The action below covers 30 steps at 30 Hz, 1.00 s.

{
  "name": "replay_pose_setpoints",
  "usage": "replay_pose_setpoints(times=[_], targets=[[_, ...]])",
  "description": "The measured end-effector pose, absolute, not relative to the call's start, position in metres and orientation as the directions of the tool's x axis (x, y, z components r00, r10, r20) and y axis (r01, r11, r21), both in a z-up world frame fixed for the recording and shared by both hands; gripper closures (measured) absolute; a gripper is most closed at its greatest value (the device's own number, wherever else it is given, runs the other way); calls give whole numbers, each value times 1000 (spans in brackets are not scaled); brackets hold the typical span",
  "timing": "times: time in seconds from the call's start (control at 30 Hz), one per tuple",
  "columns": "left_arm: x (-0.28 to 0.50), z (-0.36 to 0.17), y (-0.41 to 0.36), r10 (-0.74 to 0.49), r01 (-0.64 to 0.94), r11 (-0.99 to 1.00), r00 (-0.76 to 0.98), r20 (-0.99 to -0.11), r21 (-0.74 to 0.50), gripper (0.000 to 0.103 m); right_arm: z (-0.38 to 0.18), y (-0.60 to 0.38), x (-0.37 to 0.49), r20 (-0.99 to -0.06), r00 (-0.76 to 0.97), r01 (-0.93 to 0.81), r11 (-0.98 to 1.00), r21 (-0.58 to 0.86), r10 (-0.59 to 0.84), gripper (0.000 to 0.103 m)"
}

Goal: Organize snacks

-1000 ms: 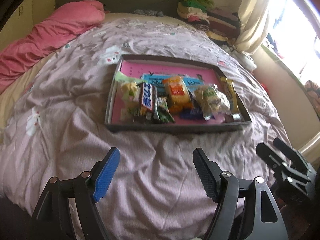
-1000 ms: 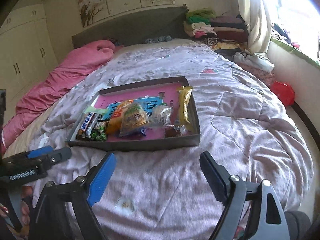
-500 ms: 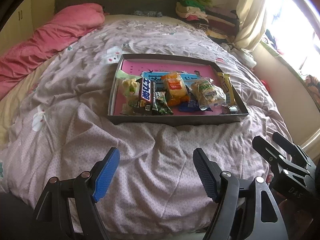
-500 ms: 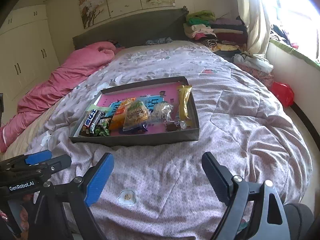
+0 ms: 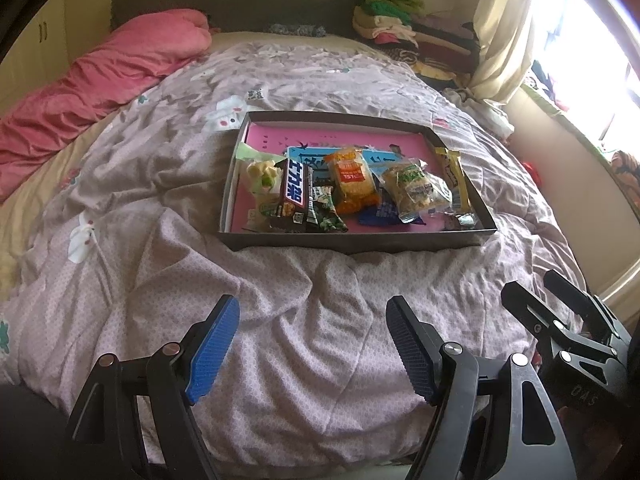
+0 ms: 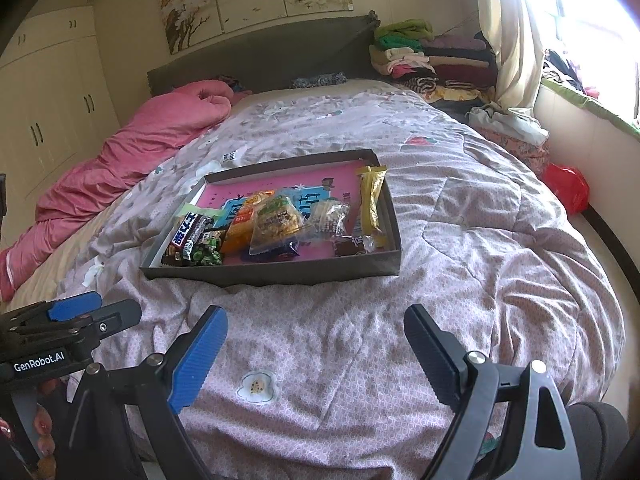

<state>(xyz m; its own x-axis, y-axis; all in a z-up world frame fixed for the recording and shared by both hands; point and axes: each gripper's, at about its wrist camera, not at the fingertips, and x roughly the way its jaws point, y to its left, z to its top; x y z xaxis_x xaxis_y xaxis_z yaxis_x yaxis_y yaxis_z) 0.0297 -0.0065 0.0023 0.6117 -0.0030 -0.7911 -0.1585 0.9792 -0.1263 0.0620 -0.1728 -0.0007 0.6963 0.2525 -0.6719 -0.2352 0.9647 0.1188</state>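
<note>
A dark shallow tray [image 5: 352,246] with a pink floor lies on the bed and holds several snack packs. Among them are a dark chocolate bar [image 5: 296,194], an orange pack [image 5: 352,180], a clear biscuit pack [image 5: 416,190] and a yellow bar [image 5: 452,176]. My left gripper [image 5: 312,344] hangs open over the quilt, well short of the tray, with nothing between its fingers. My right gripper [image 6: 316,352] is also open and empty, nearer the bed's foot than the tray [image 6: 280,272]. Each gripper shows at the edge of the other's view: right gripper [image 5: 560,320], left gripper [image 6: 80,312].
A crumpled lilac quilt [image 5: 200,260] covers the bed. A pink duvet [image 5: 100,92] lies along the left side. Folded clothes [image 6: 432,60] are stacked at the headboard's right, by a curtain [image 6: 508,40]. A red bag [image 6: 568,188] sits on the floor at the right.
Both views have drawn back a little from the bed, so the tray looks slightly smaller and the quilt's near edge shows. The right gripper's fingers stand a bit wider.
</note>
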Motion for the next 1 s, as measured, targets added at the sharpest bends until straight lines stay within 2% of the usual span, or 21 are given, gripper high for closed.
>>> replay_pose_setpoints(times=[1.0], targets=[[27,7,-7,29,-165,982,617,-786,-94,26,-3,-169,62,-678,690,-244,963,114,255,12]])
